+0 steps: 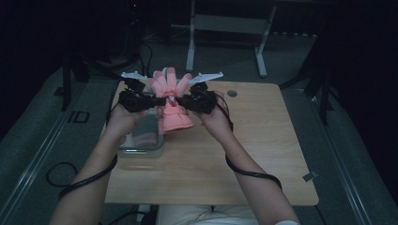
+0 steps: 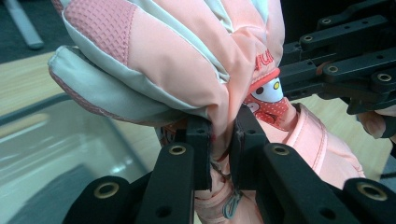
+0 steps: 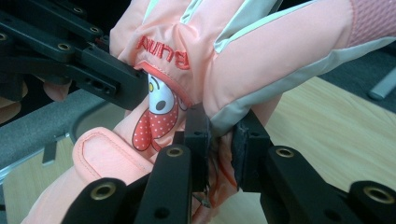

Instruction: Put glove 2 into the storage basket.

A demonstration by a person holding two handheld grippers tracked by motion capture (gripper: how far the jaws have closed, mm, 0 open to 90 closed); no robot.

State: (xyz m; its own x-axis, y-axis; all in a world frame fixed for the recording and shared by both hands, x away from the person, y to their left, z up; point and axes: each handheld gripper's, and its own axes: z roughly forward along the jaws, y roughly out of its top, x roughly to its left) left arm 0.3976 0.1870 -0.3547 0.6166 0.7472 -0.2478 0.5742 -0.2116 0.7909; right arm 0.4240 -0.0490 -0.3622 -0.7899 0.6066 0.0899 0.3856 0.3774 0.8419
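A pink and white padded glove [image 1: 172, 110] with a cartoon patch hangs in the air over the far left part of the wooden table [image 1: 263, 154], fingers pointing up and away. My left gripper [image 1: 163, 101] is shut on the glove's left side, and the left gripper view has fabric [image 2: 177, 60] pinched between its pads [image 2: 200, 140]. From the other side, my right gripper [image 1: 182, 100] is shut on the glove [image 3: 243, 51]. Each gripper view also has the opposite gripper clamped on the far side: the right one [image 2: 292, 70] and the left one [image 3: 135, 84].
A clear plastic box [image 1: 141, 149] holding something pink sits on the table below my left hand. A round grommet [image 1: 232, 93] marks the table's far edge. White desk legs [image 1: 225, 28] stand on the floor beyond. Cables trail from both forearms.
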